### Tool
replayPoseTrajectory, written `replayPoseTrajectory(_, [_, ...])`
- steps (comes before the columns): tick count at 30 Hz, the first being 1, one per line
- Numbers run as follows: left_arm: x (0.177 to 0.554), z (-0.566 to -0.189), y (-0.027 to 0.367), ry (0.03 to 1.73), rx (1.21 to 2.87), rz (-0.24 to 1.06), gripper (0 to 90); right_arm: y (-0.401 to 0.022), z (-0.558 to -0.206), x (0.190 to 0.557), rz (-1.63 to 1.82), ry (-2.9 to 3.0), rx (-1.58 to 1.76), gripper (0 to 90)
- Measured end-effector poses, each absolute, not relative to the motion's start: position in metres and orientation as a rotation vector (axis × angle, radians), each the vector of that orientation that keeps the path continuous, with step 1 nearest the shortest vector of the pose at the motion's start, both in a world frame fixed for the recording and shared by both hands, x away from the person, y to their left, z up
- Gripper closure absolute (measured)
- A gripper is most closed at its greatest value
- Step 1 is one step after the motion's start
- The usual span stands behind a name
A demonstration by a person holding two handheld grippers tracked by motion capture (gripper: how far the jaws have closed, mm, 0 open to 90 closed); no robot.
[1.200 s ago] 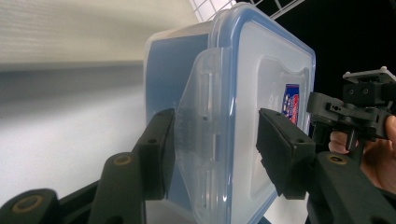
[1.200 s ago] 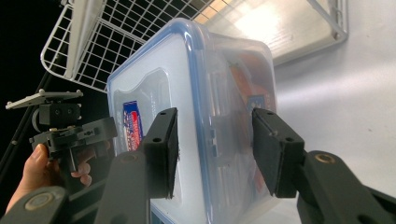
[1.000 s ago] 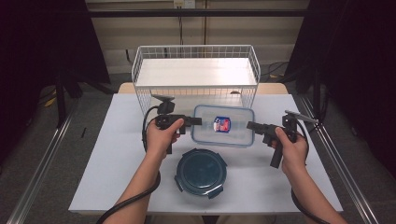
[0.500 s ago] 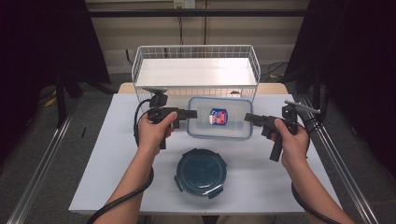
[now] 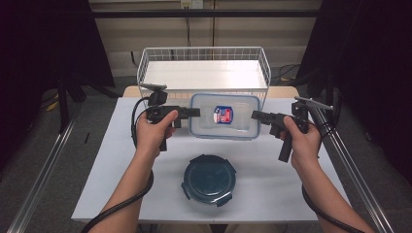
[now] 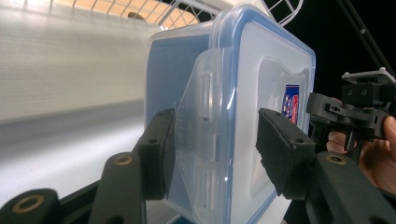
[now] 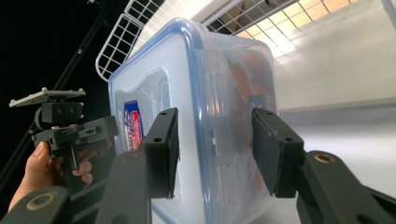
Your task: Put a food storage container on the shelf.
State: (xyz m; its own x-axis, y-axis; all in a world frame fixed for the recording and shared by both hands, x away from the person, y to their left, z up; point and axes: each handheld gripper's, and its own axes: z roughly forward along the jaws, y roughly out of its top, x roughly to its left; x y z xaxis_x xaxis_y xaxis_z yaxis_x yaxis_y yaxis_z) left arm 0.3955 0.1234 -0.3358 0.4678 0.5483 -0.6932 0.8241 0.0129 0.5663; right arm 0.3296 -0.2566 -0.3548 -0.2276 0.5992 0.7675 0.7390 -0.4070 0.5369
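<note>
A clear rectangular container (image 5: pixel 238 127) with a blue-rimmed lid and a red-and-blue label hangs above the white table, just in front of the wire basket. My left gripper (image 5: pixel 197 112) is shut on its left end and my right gripper (image 5: pixel 253 115) on its right end. In the left gripper view the container (image 6: pixel 243 84) stands on edge between the jaws of that gripper (image 6: pixel 212 149), whose pads press its side clip and lid. The right gripper view shows that gripper (image 7: pixel 215 149) clamped the same way on the container (image 7: pixel 196 84), with something orange blurred inside it.
A white wire basket (image 5: pixel 204 52) stands at the table's far edge, right behind the held container. A round dark container with clip lid (image 5: pixel 209 178) lies near the front of the white table (image 5: pixel 121 160). Metal rails run along both sides of the table.
Both grippers have lifted the container off the table and carried it a little toward the wire basket. The round dark container has stayed put.
</note>
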Motion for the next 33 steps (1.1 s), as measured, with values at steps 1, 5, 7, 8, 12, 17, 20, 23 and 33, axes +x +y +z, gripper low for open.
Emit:
replayPoseTrajectory(1, [0.395,-0.334,0.124,1.199,1.659,-0.327,48.6,-0.256,-0.353,0.330,-1.716,-1.639,-1.867,53.2])
replayPoseTrajectory(5, [0.394,-0.326,0.128,1.193,1.654,-0.316,48.6,-0.252,-0.343,0.332,-1.734,-1.654,-1.856,53.2])
replayPoseTrajectory(7, [0.393,-0.321,0.130,1.192,1.648,-0.297,48.6,-0.251,-0.339,0.333,-1.736,-1.651,-1.852,53.1])
replayPoseTrajectory(8, [0.393,-0.318,0.130,1.190,1.645,-0.300,48.7,-0.250,-0.337,0.333,-1.742,-1.652,-1.847,53.1])
replayPoseTrajectory(12, [0.393,-0.311,0.133,1.188,1.642,-0.300,49.1,-0.248,-0.331,0.336,-1.762,-1.653,-1.837,53.1])
replayPoseTrajectory(17, [0.395,-0.304,0.139,1.182,1.633,-0.289,49.3,-0.244,-0.323,0.341,-1.787,-1.655,-1.821,53.1])
replayPoseTrajectory(20, [0.397,-0.301,0.141,1.184,1.625,-0.289,49.3,-0.241,-0.318,0.345,-1.795,-1.665,-1.820,53.1])
replayPoseTrajectory(23, [0.399,-0.299,0.142,1.181,1.625,-0.292,49.4,-0.240,-0.315,0.347,-1.795,-1.661,-1.824,53.1])
replayPoseTrajectory(33, [0.408,-0.292,0.146,1.183,1.602,-0.289,49.6,-0.236,-0.302,0.358,-1.825,-1.667,-1.830,53.1])
